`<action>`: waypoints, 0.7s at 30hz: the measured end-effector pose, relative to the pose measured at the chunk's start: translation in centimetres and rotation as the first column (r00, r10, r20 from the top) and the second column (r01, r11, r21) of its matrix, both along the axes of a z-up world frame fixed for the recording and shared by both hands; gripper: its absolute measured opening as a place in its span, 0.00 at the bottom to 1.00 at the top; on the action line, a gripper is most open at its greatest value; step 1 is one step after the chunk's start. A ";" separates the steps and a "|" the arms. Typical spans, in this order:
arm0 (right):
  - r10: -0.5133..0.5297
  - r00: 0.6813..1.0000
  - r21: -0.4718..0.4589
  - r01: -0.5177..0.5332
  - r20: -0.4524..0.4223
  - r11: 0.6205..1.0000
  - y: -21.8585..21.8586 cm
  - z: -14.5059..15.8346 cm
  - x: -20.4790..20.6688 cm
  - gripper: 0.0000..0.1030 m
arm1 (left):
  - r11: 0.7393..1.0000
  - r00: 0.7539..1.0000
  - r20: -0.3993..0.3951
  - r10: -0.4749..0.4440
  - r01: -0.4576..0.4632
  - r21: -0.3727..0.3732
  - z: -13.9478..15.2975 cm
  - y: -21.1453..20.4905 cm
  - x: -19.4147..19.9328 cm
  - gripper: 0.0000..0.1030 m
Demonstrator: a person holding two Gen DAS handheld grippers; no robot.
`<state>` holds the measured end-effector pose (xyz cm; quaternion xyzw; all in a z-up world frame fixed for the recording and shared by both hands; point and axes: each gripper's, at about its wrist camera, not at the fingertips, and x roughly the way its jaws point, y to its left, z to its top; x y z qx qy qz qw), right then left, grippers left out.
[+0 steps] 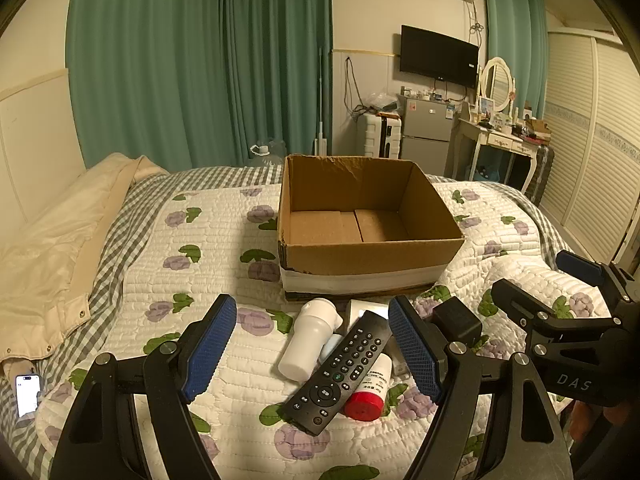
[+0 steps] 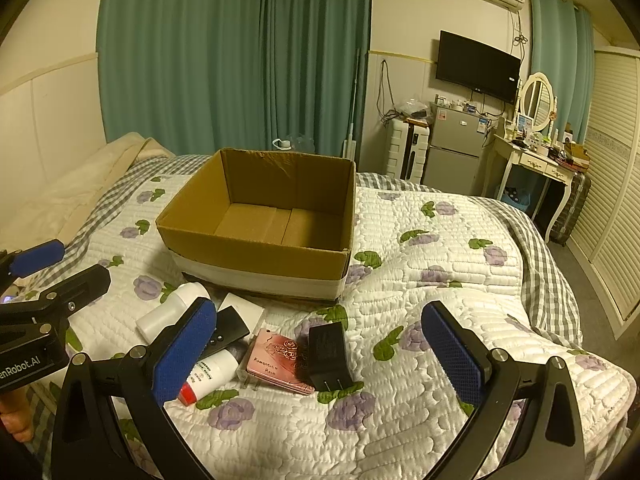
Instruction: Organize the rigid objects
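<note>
An open cardboard box (image 1: 372,252) (image 2: 256,244) stands empty on the quilted bed. In front of it lies a pile: a black remote (image 1: 340,372) (image 2: 226,332), a white bottle (image 1: 306,340) (image 2: 170,312), a white tube with a red cap (image 1: 366,392) (image 2: 208,376), a small white box (image 1: 366,310) (image 2: 244,310), a pink case (image 2: 280,360) and a black charger (image 2: 328,356). My left gripper (image 1: 312,344) is open and empty above the remote. My right gripper (image 2: 320,364) is open and empty above the pink case and charger.
A cream jacket (image 1: 52,260) lies on the bed's left side, with a lit phone (image 1: 27,394) near it. A fridge (image 2: 456,152), a dressing table (image 2: 536,160) and a suitcase (image 2: 570,208) stand beyond the bed's far right.
</note>
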<state>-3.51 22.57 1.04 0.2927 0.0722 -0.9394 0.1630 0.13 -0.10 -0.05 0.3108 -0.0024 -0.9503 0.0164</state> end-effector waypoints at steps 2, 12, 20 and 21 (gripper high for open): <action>0.001 1.000 0.002 -0.001 0.001 1.000 0.0 0.1 0.0 1.00 | 1.000 1.000 0.001 0.001 -0.001 0.002 0.0 -0.1 0.0 0.79; 0.002 1.000 0.004 -0.002 0.002 1.000 0.0 0.0 0.0 1.00 | 1.000 1.000 0.002 0.003 -0.003 0.001 -0.1 -0.1 -0.1 0.79; 0.006 1.000 0.006 -0.006 0.006 1.000 -0.2 0.0 -0.1 1.00 | 1.000 1.000 0.002 0.004 -0.004 0.001 -0.1 -0.1 -0.1 0.79; 0.006 1.000 0.007 -0.006 0.006 1.000 -0.2 0.0 -0.1 1.00 | 1.000 1.000 0.002 0.003 -0.003 0.001 -0.1 -0.1 -0.1 0.79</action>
